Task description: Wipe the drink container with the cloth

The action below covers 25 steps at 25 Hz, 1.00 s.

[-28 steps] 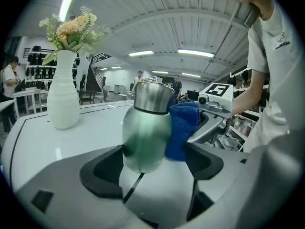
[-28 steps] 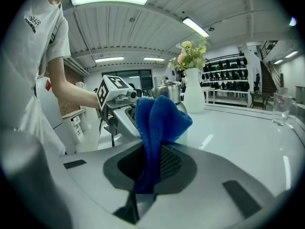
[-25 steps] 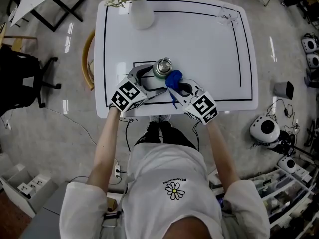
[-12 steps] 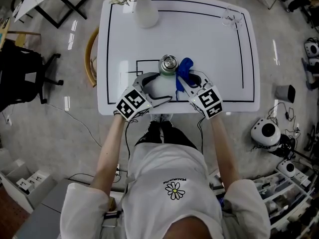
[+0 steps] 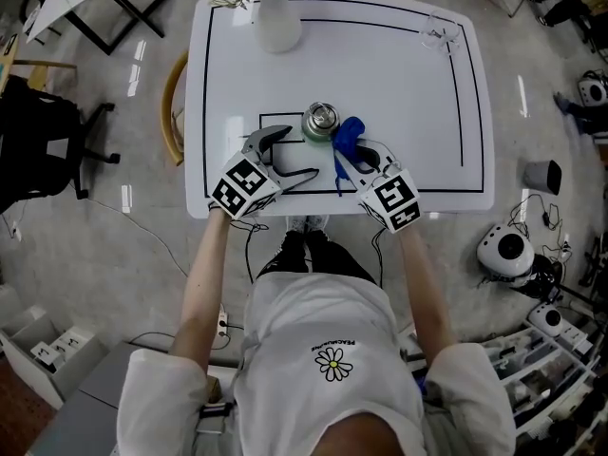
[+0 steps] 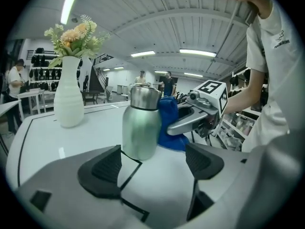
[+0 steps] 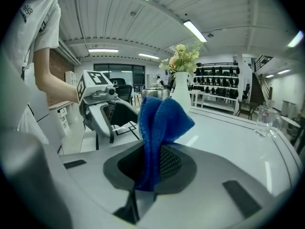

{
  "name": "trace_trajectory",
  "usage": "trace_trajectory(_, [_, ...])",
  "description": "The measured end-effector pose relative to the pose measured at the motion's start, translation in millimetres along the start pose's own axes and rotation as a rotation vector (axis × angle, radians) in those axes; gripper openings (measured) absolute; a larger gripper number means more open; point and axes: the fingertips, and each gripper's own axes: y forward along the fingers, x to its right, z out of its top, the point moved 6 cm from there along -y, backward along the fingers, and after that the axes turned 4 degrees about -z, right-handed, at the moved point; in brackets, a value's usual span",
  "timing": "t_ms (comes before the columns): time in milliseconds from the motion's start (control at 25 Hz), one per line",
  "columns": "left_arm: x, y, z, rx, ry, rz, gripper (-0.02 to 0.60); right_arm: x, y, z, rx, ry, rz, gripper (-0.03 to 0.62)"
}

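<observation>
The left gripper (image 5: 300,152) had shifted slightly left, clear of the squat green metal drink flask (image 5: 320,122), its jaws wide apart and empty. The flask stood upright on the white table (image 5: 399,84). The right gripper (image 5: 348,160), clamped on the blue cloth (image 5: 347,135), held it against the flask's side.

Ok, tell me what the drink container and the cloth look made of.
The drink container: likely stainless steel, satin greenish body under a shinier silver cap, with soft highlights. The cloth: matte blue textile, probably microfibre, showing a knitted texture and limp folds.
</observation>
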Motion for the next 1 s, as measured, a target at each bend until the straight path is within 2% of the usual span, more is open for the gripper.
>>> trace_trajectory(200, [-23,9,8,-0.017,0.045,-0.022,0.410,-1,0,1,-0.010,-0.004,-0.007,0.043])
trace_trajectory(640, [-23,30,11,-0.058,0.102,-0.070,0.411,-9,0,2,-0.015,0.013,0.001,0.043])
trace_trajectory(1000, [-13,23,7,-0.076,0.076,-0.049,0.411,-1,3,2,-0.039,-0.033,-0.016,0.043])
